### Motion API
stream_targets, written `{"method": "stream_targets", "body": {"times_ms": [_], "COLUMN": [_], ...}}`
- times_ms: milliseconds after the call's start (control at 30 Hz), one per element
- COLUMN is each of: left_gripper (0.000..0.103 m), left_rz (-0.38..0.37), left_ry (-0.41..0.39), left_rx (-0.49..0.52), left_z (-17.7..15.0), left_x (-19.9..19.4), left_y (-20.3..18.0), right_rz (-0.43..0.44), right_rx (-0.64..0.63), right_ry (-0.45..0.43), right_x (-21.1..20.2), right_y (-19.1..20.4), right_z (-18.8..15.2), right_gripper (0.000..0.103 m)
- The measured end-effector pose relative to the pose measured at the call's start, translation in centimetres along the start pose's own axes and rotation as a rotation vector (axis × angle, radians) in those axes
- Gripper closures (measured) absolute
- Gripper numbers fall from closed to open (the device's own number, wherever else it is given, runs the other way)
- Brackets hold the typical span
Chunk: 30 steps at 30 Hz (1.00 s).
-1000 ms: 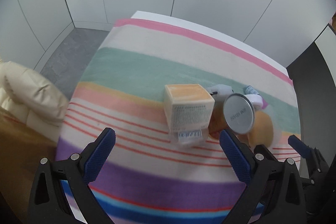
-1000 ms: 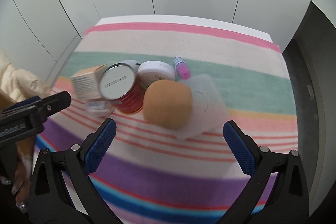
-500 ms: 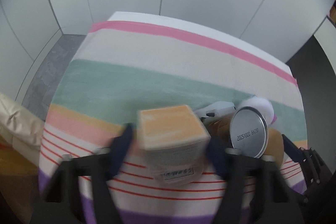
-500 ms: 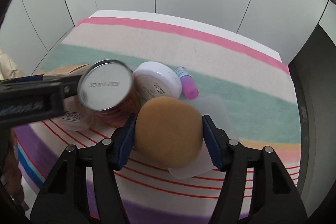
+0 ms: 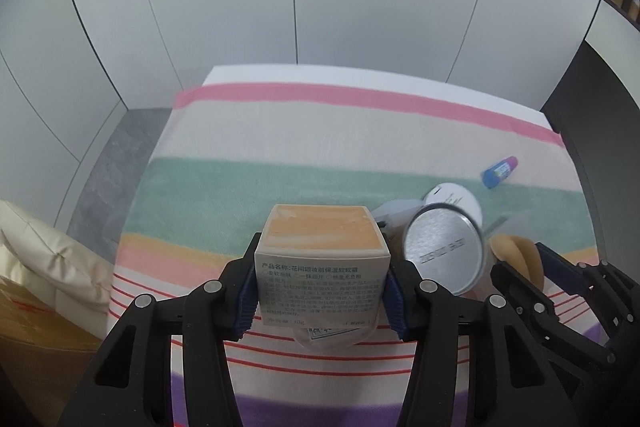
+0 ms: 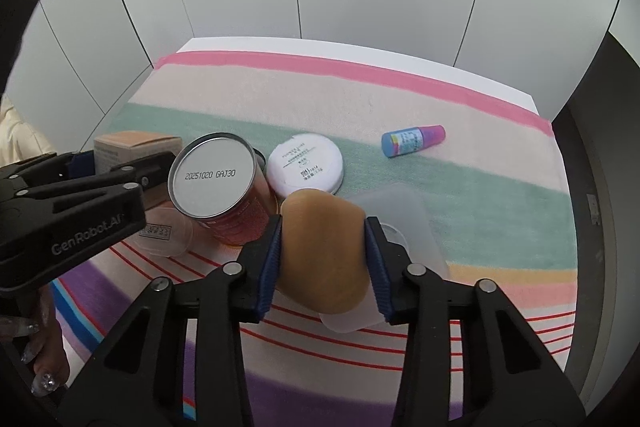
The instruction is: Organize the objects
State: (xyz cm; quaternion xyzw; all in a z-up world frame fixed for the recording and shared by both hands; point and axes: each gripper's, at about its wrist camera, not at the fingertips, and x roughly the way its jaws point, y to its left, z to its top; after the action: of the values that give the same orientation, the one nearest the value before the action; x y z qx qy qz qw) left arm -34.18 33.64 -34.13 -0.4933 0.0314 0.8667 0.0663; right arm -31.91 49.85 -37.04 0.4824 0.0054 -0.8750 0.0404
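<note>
My left gripper (image 5: 320, 291) is shut on a small peach-topped carton (image 5: 322, 259) with printed text, holding it over the striped cloth (image 5: 320, 131). The carton also shows in the right wrist view (image 6: 136, 147). My right gripper (image 6: 324, 251) is shut on a tan makeup sponge (image 6: 324, 251), which sits partly over a clear plastic case (image 6: 400, 211). A red tin can with a silver lid (image 6: 214, 179) stands between the two grippers. A white round jar (image 6: 306, 167) is behind the sponge. A small blue and pink bottle (image 6: 412, 139) lies on its side farther right.
A clear round lid with a label (image 6: 164, 231) lies on the cloth under the left gripper. White wall panels stand behind the table. A cream cushion (image 5: 44, 259) is off the left edge. A dark panel (image 5: 592, 115) borders the right side.
Both grippers went from open to shut: the left closed on the carton, the right on the sponge. The blue and pink bottle now lies farther right, away from the jar.
</note>
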Motion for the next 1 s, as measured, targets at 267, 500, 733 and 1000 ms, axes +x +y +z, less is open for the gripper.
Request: {"method": "stream_targets", "body": {"times_ms": [267,500,733,1000], "left_gripper": [0.051,0.051,0.051,0.051], "left_rz": [0.001,-0.005,-0.020,-0.028], "left_ry": [-0.052,-0.116,-0.195,-0.289], "left_rx": [0.008,0.010,0.008,-0.022], "left_z": [1.0,2.3,3.4,4.3], "left_x": [-3.5,-8.5,-15.9,-25.4], "left_y": [-0.3,-0.5,-0.4,-0.5], "right_rz": [0.000,-0.008,-0.032,-0.049], "right_rx": [0.026,0.038,0.049,0.053], "right_ry": [-0.014,-0.066,-0.129,-0.203], "right_x": [-2.1,-6.3,-12.6,-20.8], "right_y": [-0.5,-0.7,-0.2,0.5], "right_z": [0.7,2.4,4.4,6.4], "right_gripper": [0.066,0.067,0.067,0.067]}}
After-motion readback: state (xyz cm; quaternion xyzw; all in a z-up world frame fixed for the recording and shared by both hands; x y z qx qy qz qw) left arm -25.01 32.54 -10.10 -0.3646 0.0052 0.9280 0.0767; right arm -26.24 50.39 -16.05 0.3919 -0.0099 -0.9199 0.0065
